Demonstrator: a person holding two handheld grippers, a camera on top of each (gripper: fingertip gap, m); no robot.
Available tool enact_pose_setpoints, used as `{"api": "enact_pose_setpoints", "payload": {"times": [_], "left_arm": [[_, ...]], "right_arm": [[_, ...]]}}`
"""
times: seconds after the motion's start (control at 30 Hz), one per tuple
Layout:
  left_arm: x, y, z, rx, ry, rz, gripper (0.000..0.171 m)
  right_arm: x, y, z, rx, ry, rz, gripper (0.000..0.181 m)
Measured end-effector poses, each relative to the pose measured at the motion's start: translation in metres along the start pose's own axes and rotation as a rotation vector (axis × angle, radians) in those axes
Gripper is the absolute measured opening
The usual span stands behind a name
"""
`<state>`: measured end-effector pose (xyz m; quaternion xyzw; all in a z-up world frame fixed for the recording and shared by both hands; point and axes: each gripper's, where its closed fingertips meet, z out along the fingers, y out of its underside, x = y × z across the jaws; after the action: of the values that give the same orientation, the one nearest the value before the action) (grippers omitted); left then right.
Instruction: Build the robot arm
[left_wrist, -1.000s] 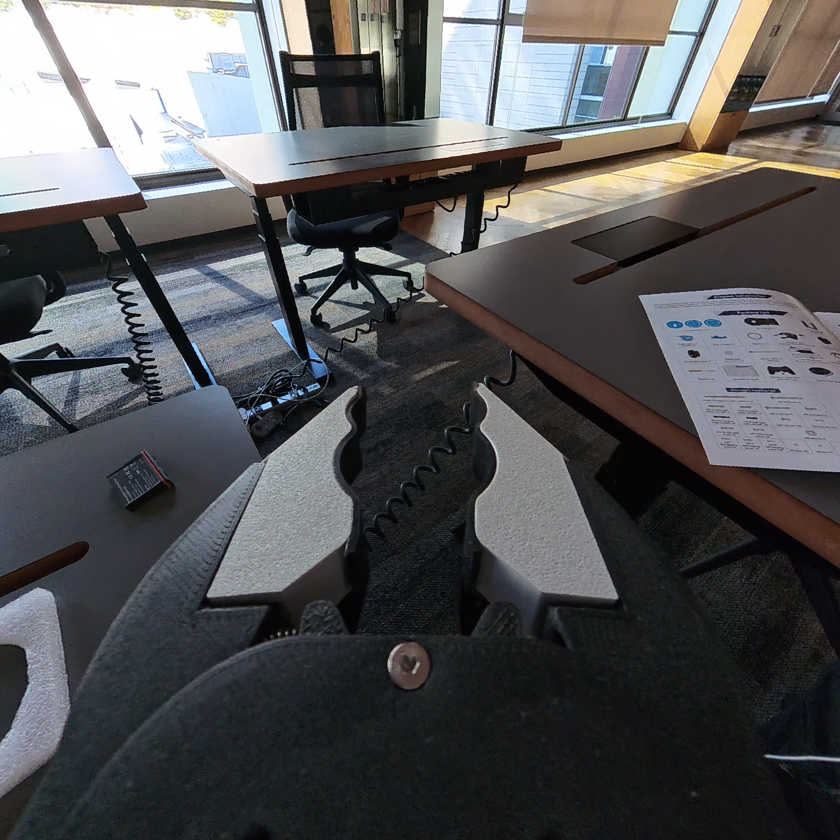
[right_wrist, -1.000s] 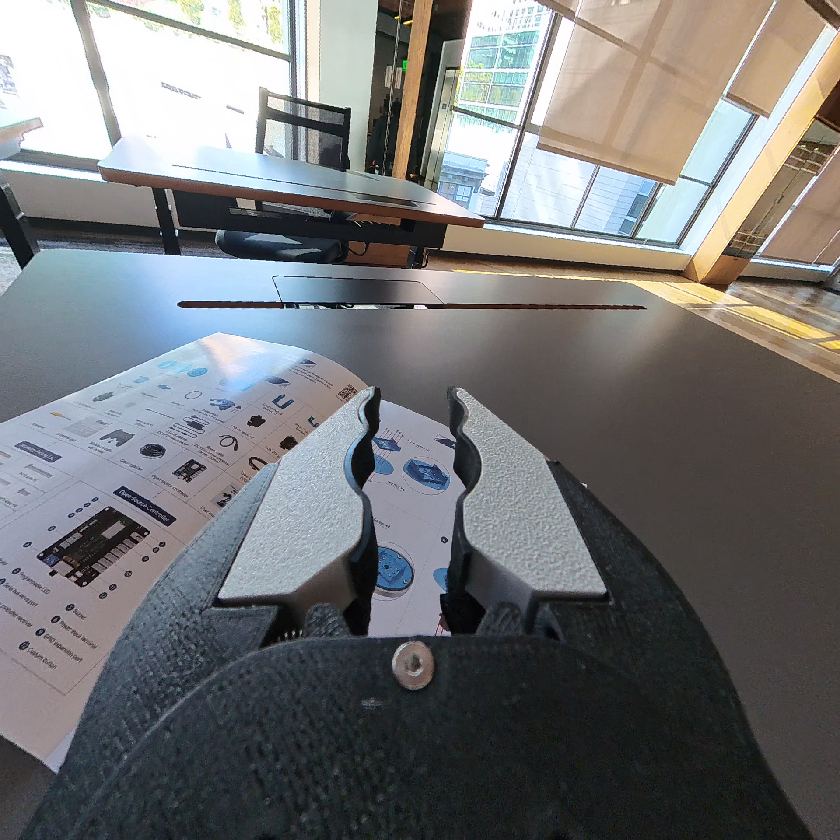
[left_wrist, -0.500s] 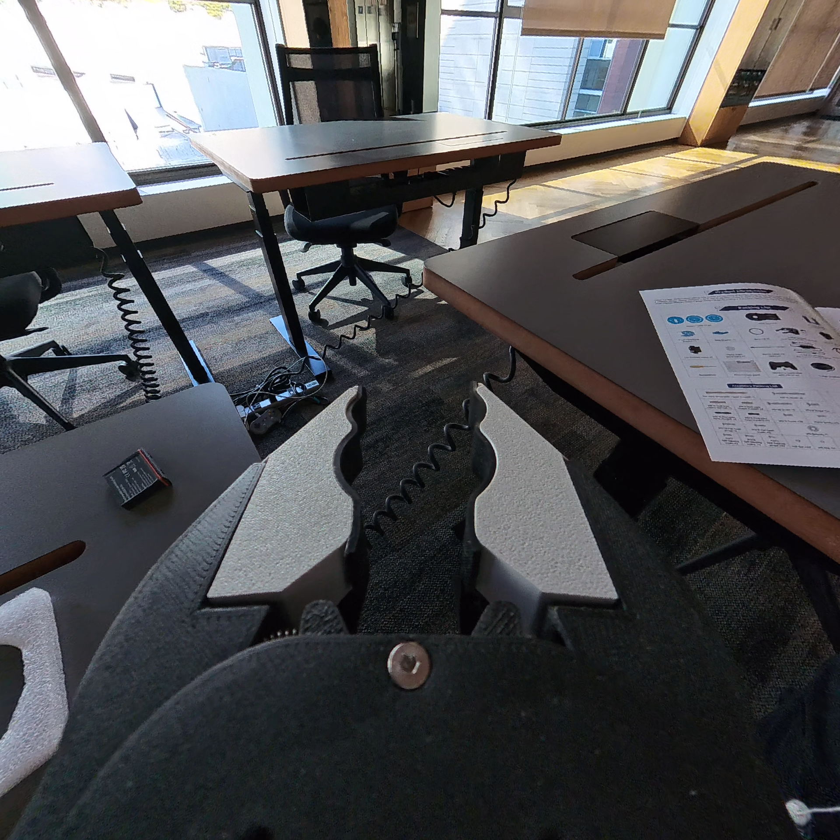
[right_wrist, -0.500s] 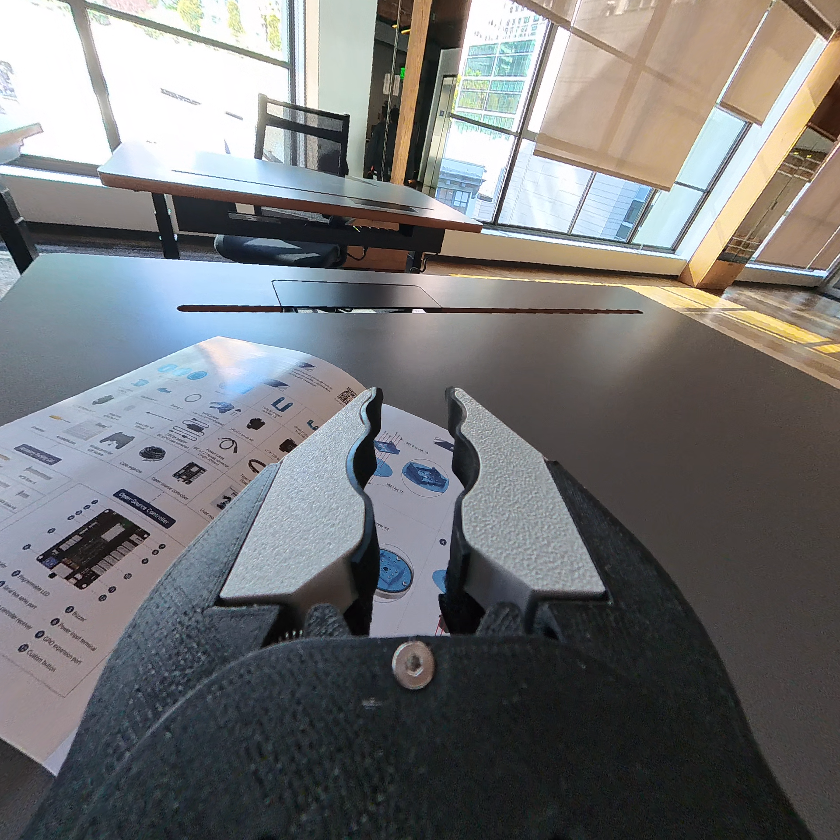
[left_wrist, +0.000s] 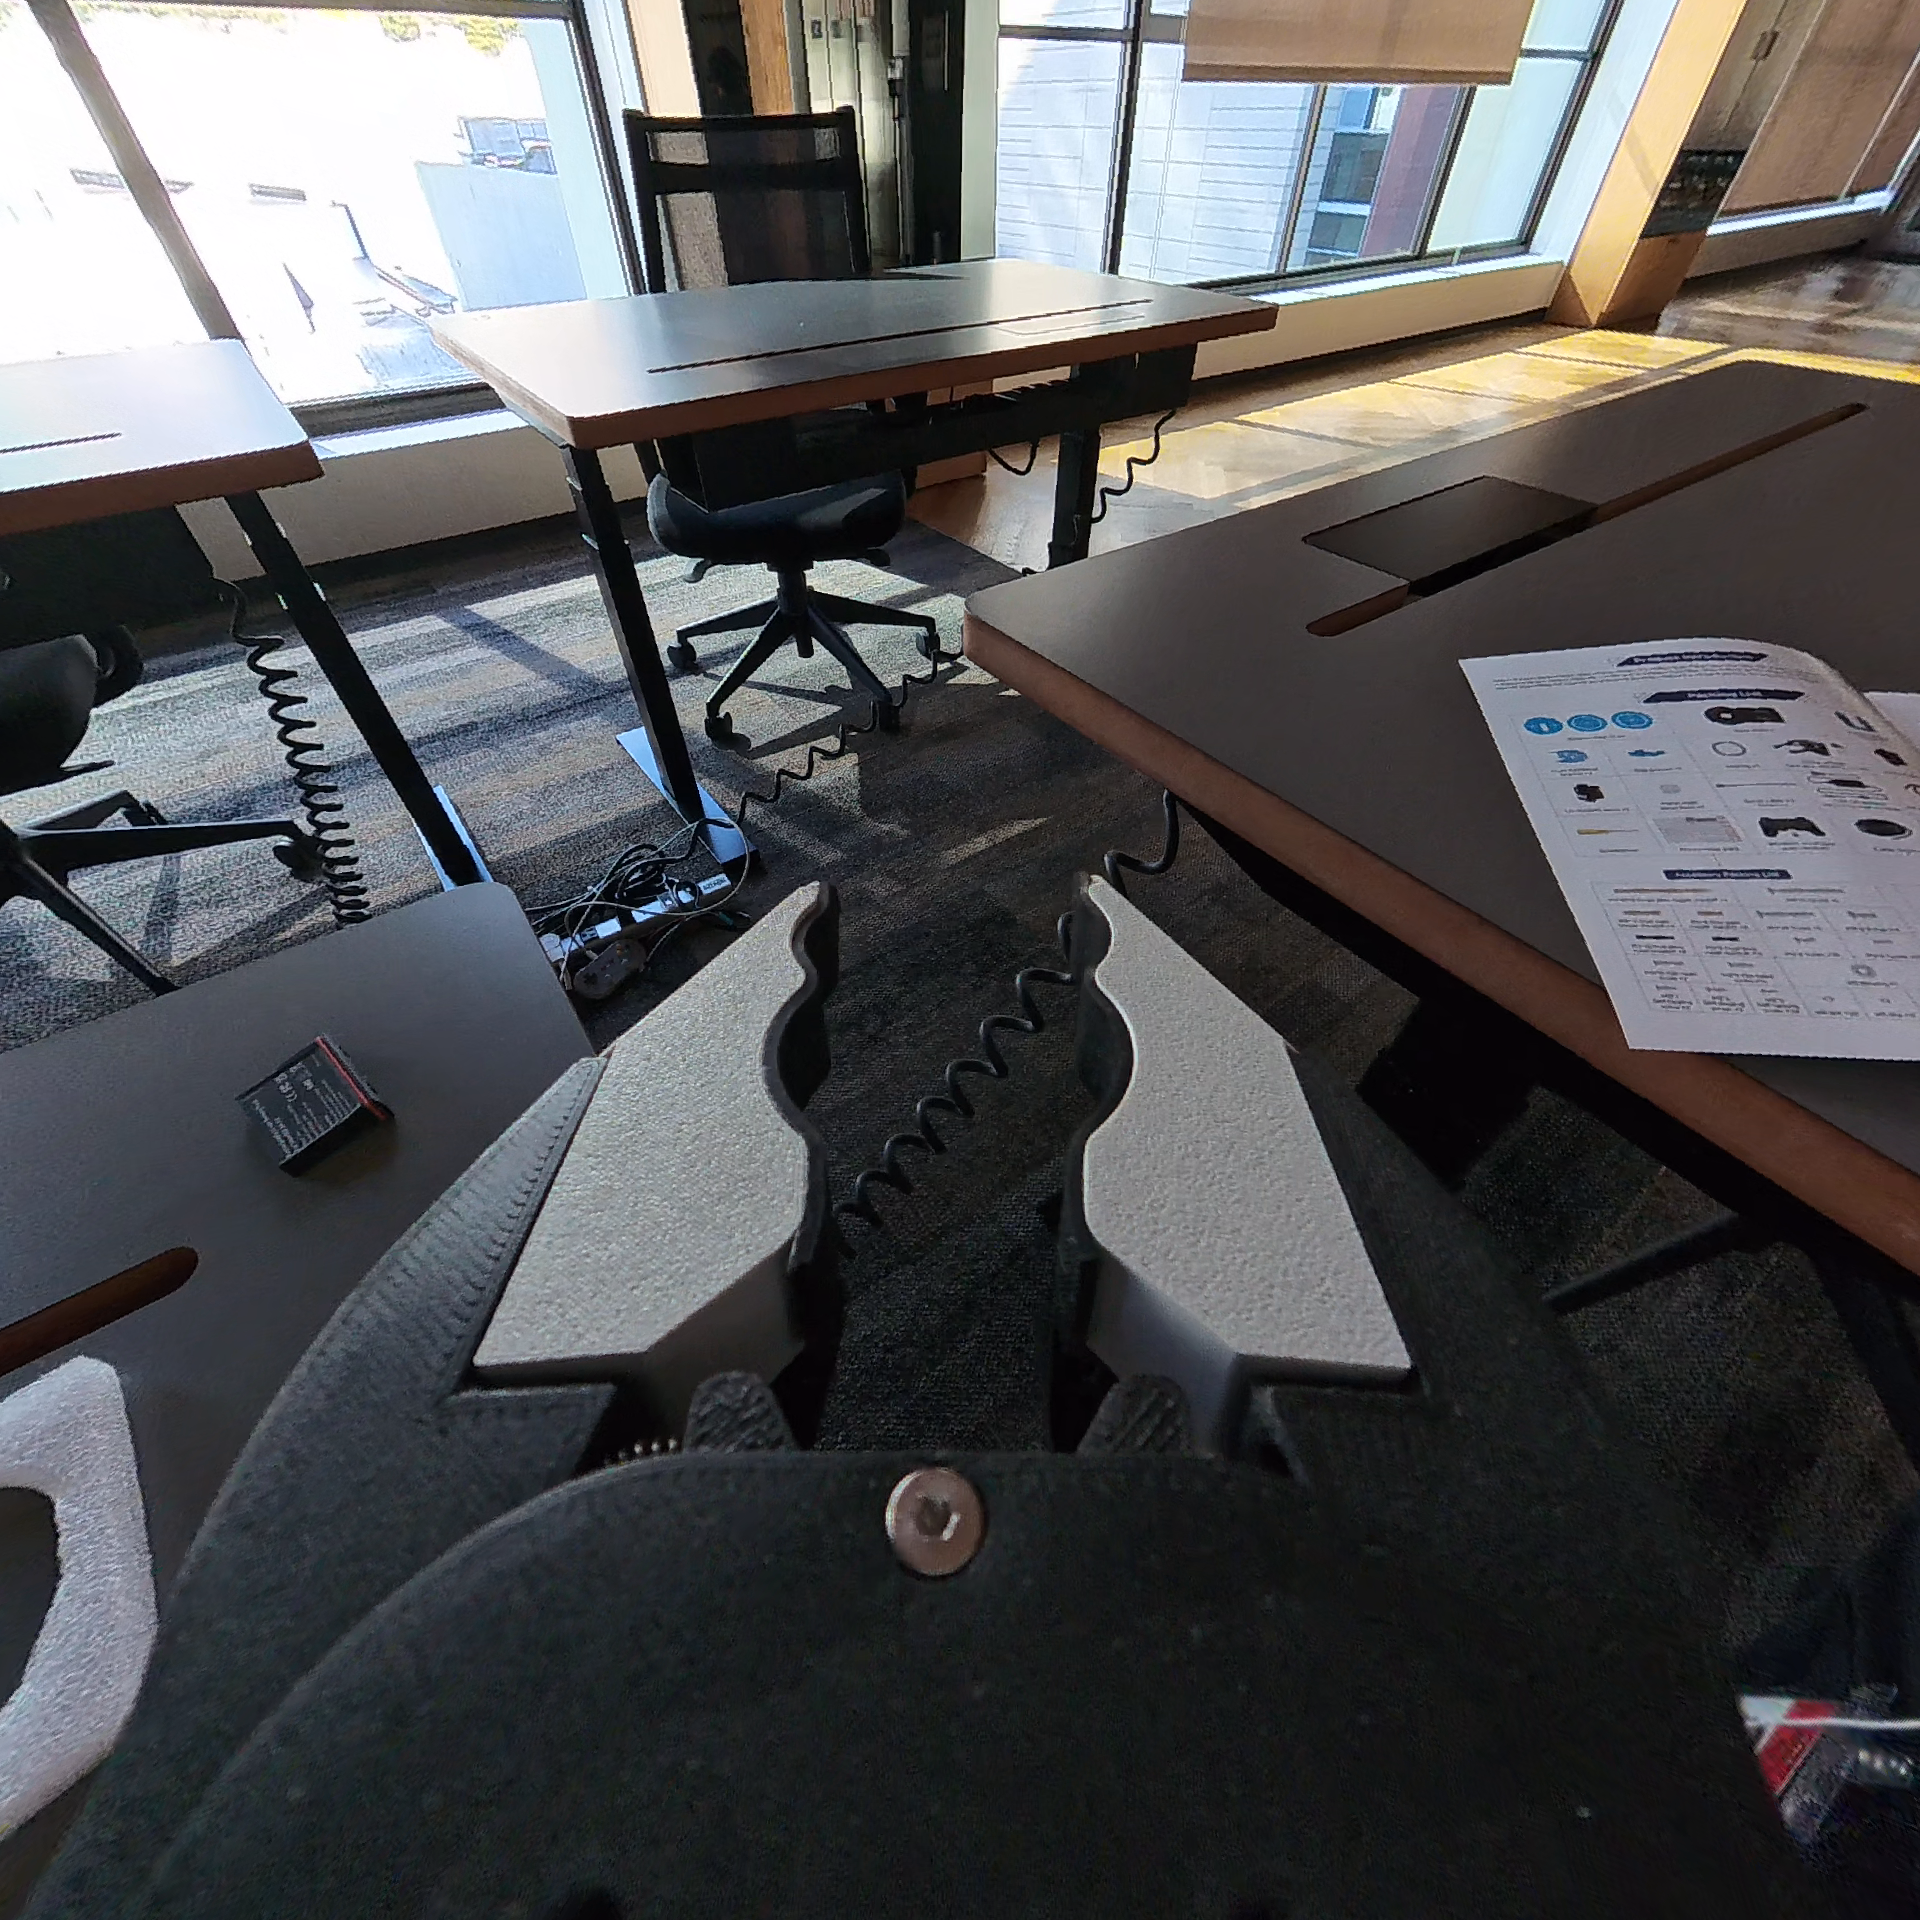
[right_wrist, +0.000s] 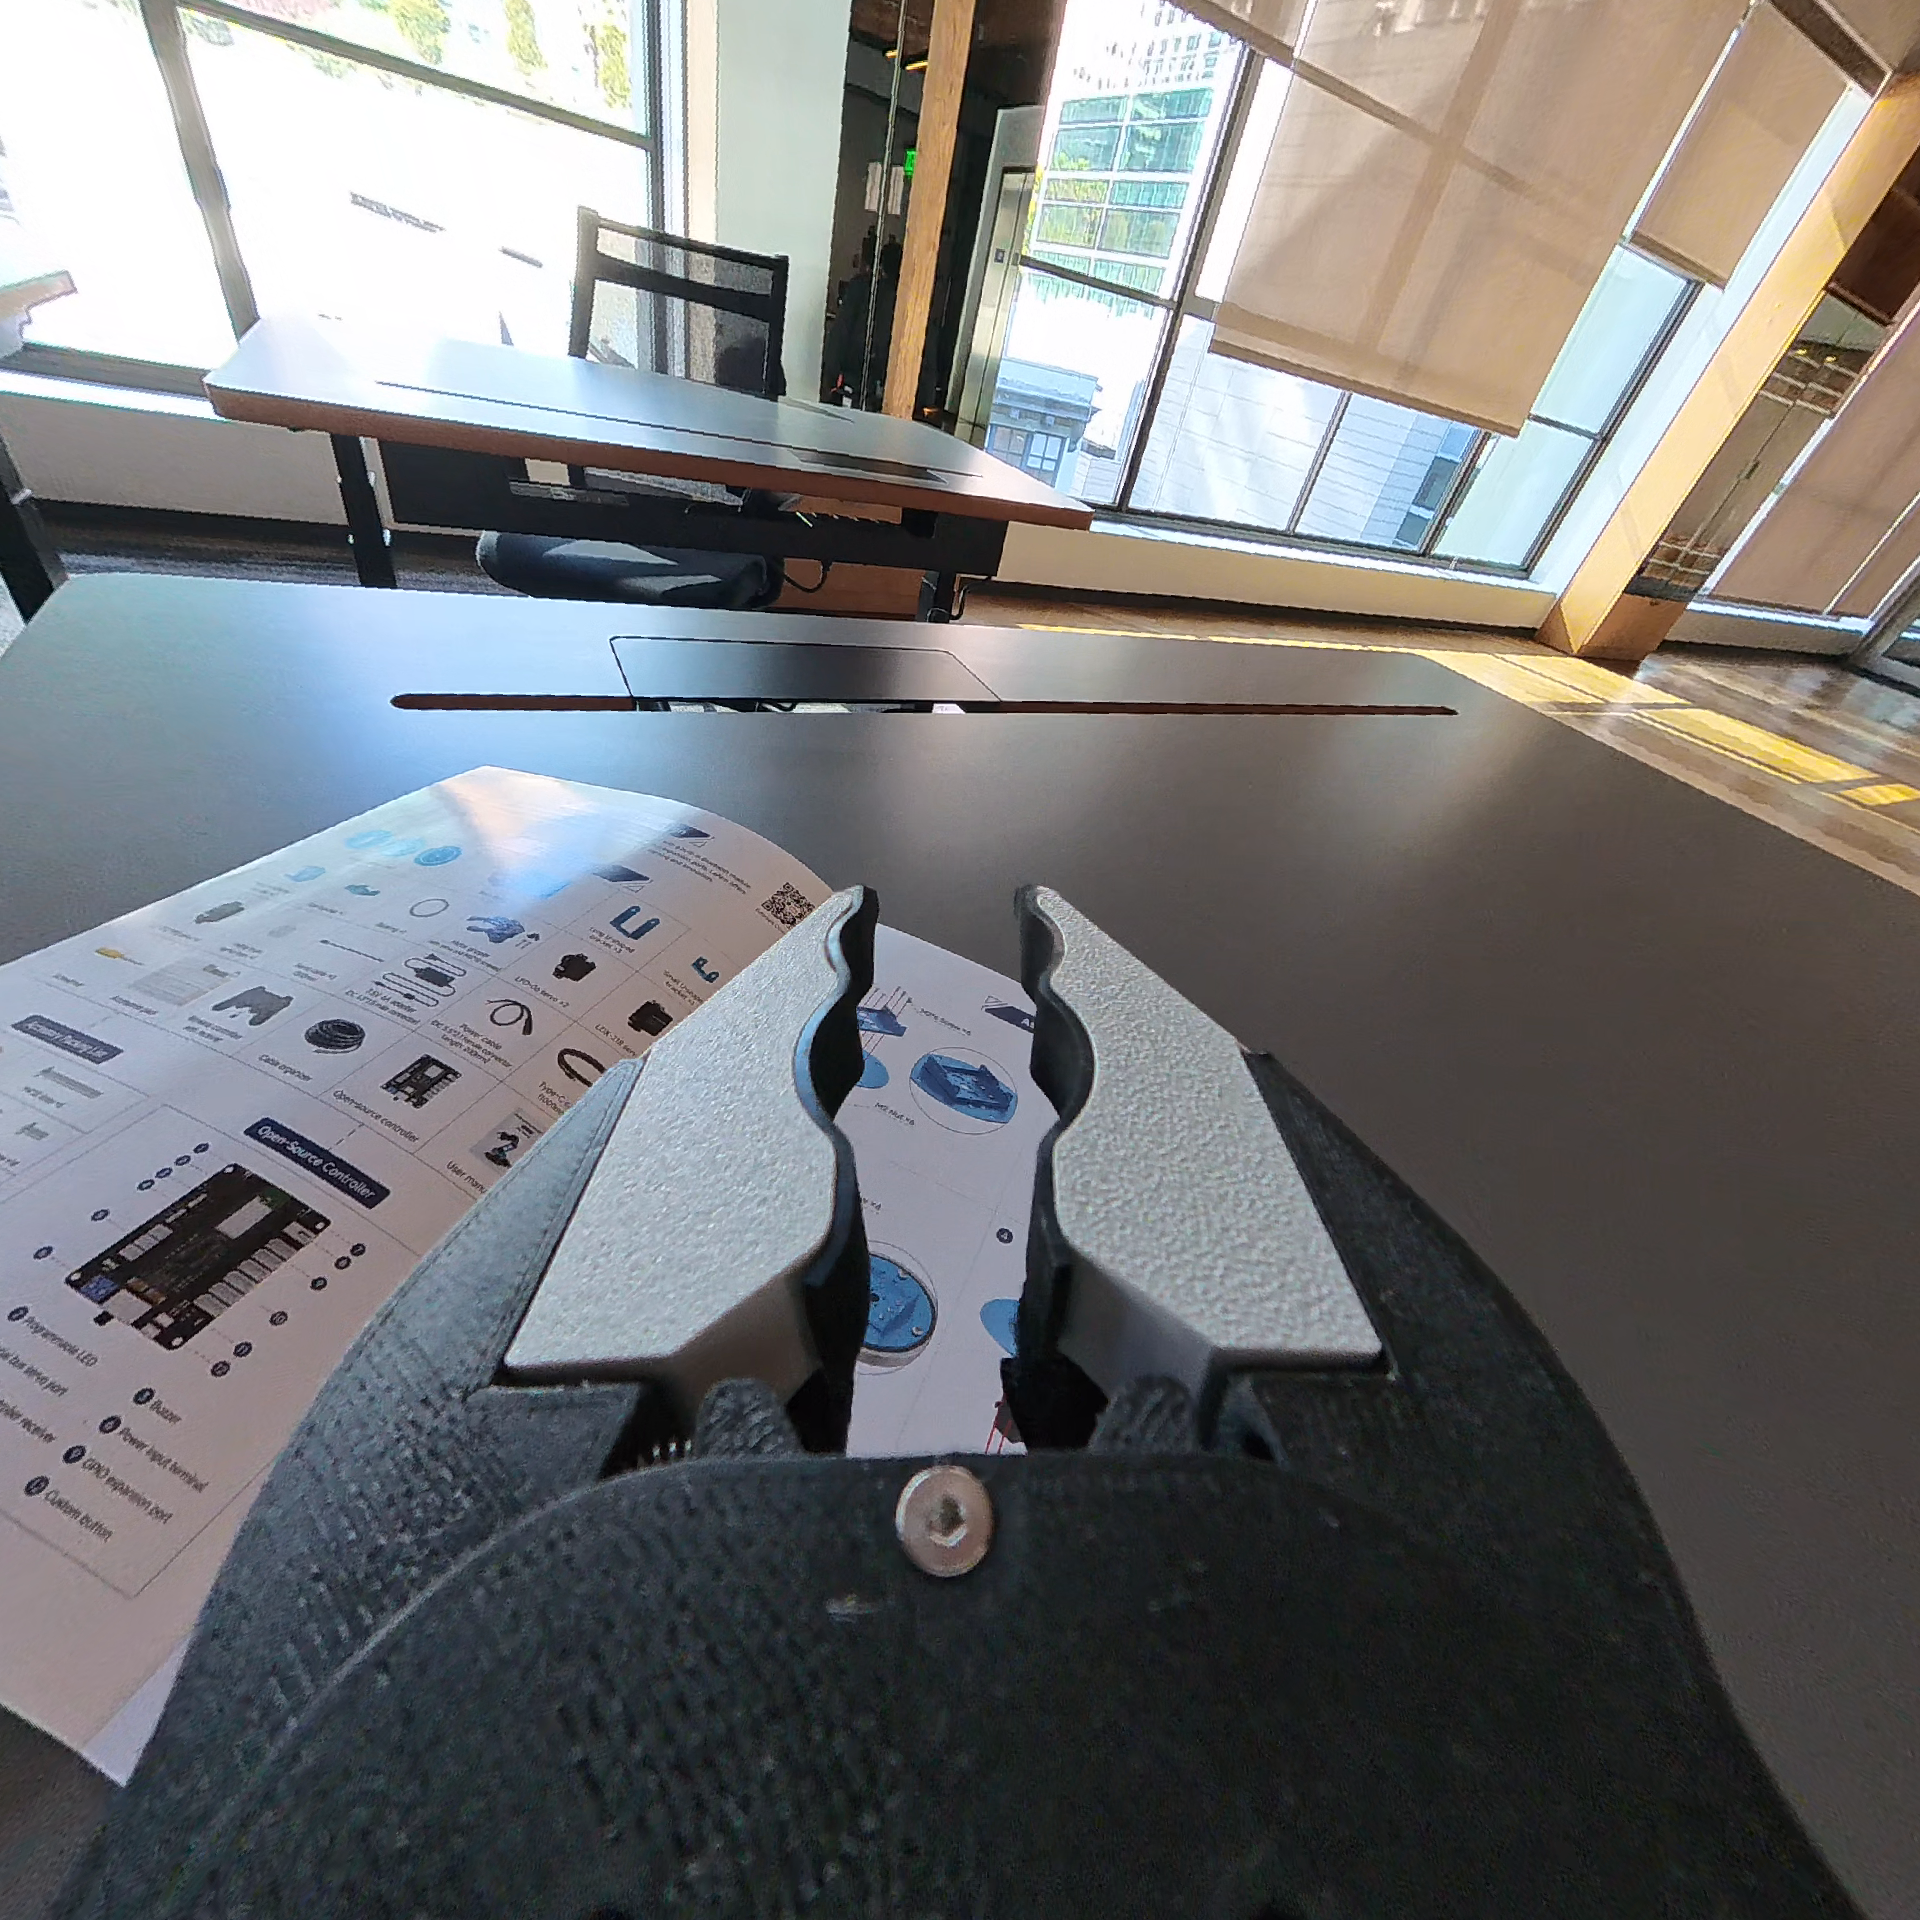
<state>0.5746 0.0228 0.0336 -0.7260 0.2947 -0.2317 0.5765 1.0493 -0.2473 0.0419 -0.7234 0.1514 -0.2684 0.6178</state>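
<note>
While the left gripper (left_wrist: 951, 914) hangs parted and empty above carpet, the right gripper (right_wrist: 940, 914), jaws apart, hovers empty over a white printed instruction sheet (right_wrist: 312, 1039) lying flat on the dark desk (right_wrist: 1455, 987).

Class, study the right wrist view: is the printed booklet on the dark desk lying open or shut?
Open: the booklet shows two printed pages meeting at a centre fold, flat on the desk.

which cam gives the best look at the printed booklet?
Right wrist view. The booklet lies open on the dark desk right under the right tongs, filling the left foreground. The left wrist view shows only one page off at its right edge, smaller and cut off.
</note>
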Motion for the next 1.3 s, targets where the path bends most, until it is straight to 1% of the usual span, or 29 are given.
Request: {"api": "enact_pose_setpoints", "payload": {"times": [0.6,0.77,0.9,1.03,1.13,1.23,1.3], "left_arm": [[0.002,0.000,-0.001,-0.001,0.003,0.007,0.044],[0.006,0.003,0.002,-0.009,0.025,-0.004,0.044],[0.013,0.002,0.001,-0.010,0.055,-0.010,0.045],[0.034,-0.012,-0.010,0.016,0.141,-0.049,0.046],[0.059,-0.027,-0.021,0.041,0.208,-0.036,0.047],[0.097,-0.040,-0.033,0.067,0.297,0.003,0.048],[0.129,-0.047,-0.044,0.088,0.401,-0.007,0.048]], "right_arm": [[-0.004,0.000,0.001,-0.007,-0.009,-0.006,0.025],[-0.005,0.001,0.002,-0.013,-0.010,-0.007,0.025],[-0.003,-0.005,-0.001,0.040,0.005,0.016,0.025],[0.001,-0.019,-0.008,0.130,0.034,0.039,0.024],[0.013,-0.032,-0.020,0.220,0.064,0.089,0.024],[0.032,-0.044,-0.037,0.325,0.103,0.184,0.024],[0.039,-0.047,-0.042,0.367,0.104,0.231,0.024]]}}
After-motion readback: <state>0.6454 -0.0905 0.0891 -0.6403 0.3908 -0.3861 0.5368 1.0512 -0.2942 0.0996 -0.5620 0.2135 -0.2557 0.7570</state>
